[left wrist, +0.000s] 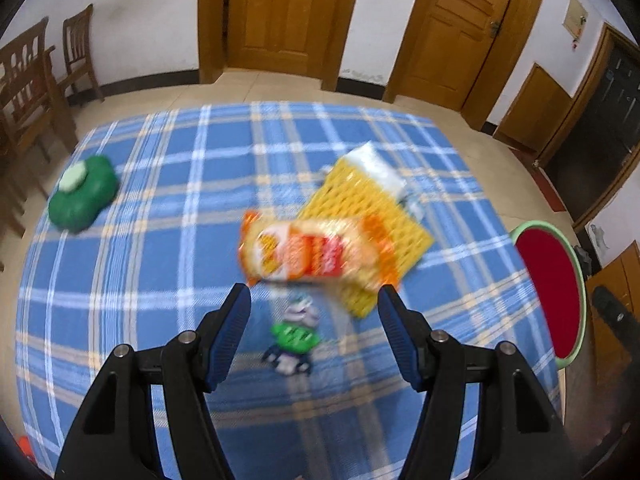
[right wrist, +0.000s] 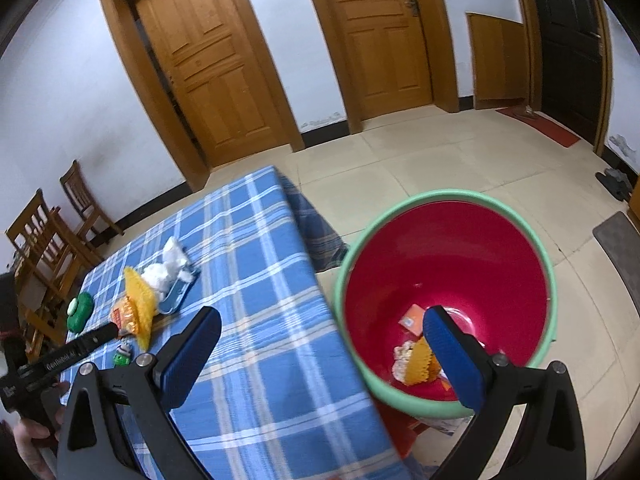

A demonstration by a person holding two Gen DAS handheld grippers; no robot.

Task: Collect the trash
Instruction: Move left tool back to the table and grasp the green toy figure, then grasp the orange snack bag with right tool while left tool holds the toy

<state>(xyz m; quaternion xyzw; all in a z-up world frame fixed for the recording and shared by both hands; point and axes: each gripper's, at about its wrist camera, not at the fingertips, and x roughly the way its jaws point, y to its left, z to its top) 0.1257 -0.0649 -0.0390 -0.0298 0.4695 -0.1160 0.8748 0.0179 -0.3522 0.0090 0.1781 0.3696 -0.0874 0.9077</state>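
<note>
In the left wrist view my left gripper (left wrist: 313,288) is open and hangs over the blue plaid table (left wrist: 160,240). Nothing is between its fingers. Just beyond the fingertips lies an orange snack bag (left wrist: 308,250) on a yellow mesh sheet (left wrist: 360,200), with white tissue (left wrist: 376,164) behind them. Below the bag, between the fingers in the picture, sits a small green and white wrapper (left wrist: 296,334). My right gripper (right wrist: 323,315) is open and empty, straddling the table edge and a red bucket with a green rim (right wrist: 400,208). Yellow and orange scraps (right wrist: 416,364) lie in the bucket.
A green container with a pale lid (left wrist: 82,192) stands at the table's left. A blue tray (right wrist: 176,296) holds tissue. The bucket (left wrist: 548,292) stands on the floor to the right of the table. Wooden chairs (left wrist: 32,88) stand left; doors (left wrist: 280,12) line the far wall.
</note>
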